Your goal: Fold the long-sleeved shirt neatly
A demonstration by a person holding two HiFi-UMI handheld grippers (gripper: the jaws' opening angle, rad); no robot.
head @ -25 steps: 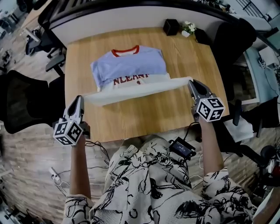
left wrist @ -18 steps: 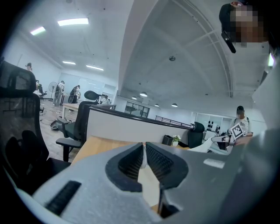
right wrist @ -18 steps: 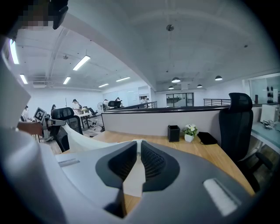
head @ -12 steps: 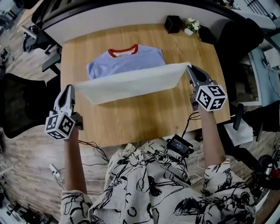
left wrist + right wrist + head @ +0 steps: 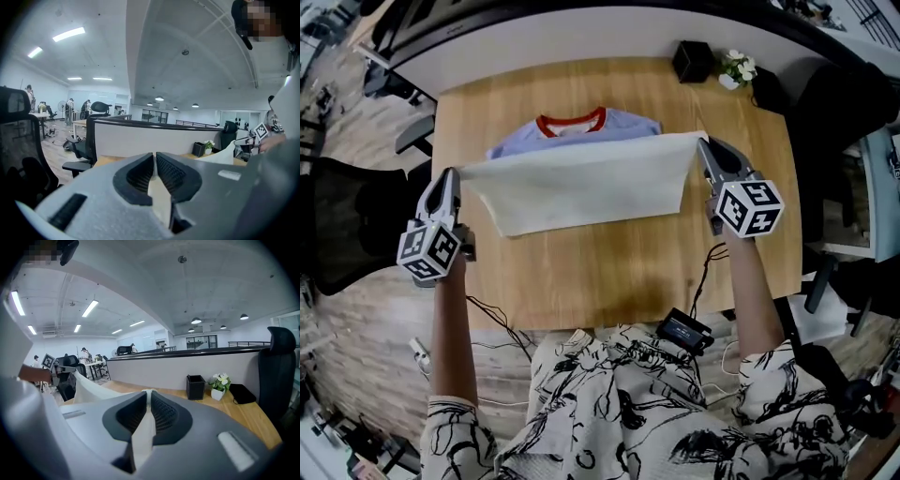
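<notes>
Now | left tongs (image 5: 450, 175) pinching shirt (image 5: 581, 187) edge | right tongs (image 5: 704, 145) pinching same edge | shirt stretched above table (image 5: 609, 277)

The white panel of the shirt (image 5: 581, 187) stretched between your left gripper (image 5: 450, 176) and right gripper (image 5: 705, 146) covers the garment's whole chest, so only the red collar (image 5: 570, 122) and a strip of blue shoulder show above it. In each gripper view the gripper's own body blocks the table (image 5: 609, 272), and the pinched cloth vanishes between the closed jaws. The people (image 5: 70, 107) at the far desks are too small to make out.
</notes>
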